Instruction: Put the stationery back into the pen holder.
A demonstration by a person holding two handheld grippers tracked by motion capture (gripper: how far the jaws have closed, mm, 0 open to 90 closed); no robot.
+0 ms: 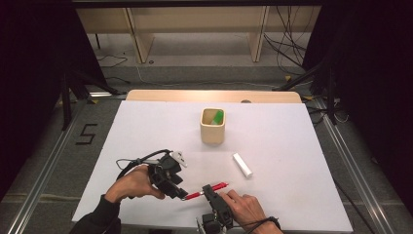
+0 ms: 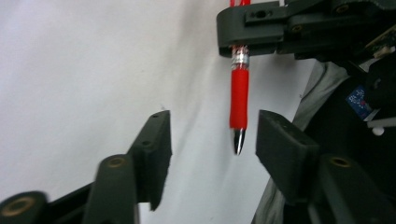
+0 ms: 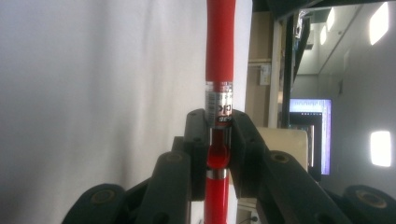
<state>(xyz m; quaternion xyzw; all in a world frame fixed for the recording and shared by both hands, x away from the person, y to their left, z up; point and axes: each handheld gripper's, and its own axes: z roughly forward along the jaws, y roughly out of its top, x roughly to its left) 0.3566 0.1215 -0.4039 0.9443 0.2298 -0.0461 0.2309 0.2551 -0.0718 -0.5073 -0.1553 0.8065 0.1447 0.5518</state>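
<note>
Two grippers work on one red pen (image 1: pixel 207 190) near the bottom centre of the high view, low over the white table (image 1: pixel 292 141). Right gripper (image 1: pixel 210 191): jaws clamped on the pen's clear mid-barrel; in the right gripper view the pads (image 3: pixel 195 140) press the barrel from both sides and the red grip section runs straight up the frame. Left gripper (image 1: pixel 181 194): jaws about half open, nothing held. In the left gripper view the silver tip of the pen hangs in the gap, nearer the right-hand pad (image 2: pixel 285 149), touching neither pad.

Other items: beige cup (image 1: pixel 213 126) at centre of the high view with something green (image 1: pixel 218 116) inside; white cylinder (image 1: pixel 242 165) lying right of centre, possibly the pen's cap, though it is too small to be sure.

Judgement on the step in hand: the pen now rests with the right gripper alone, so that grip carries everything.
- Keep the right jaws firm and the hand steady; the barrel is smooth and could rotate.
- Draw the left gripper off along the pen's axis, keeping the pads clear of the tip so it is not nudged sideways.
- If the cylinder is wanted next, leave the left jaws this wide for the approach.
</note>
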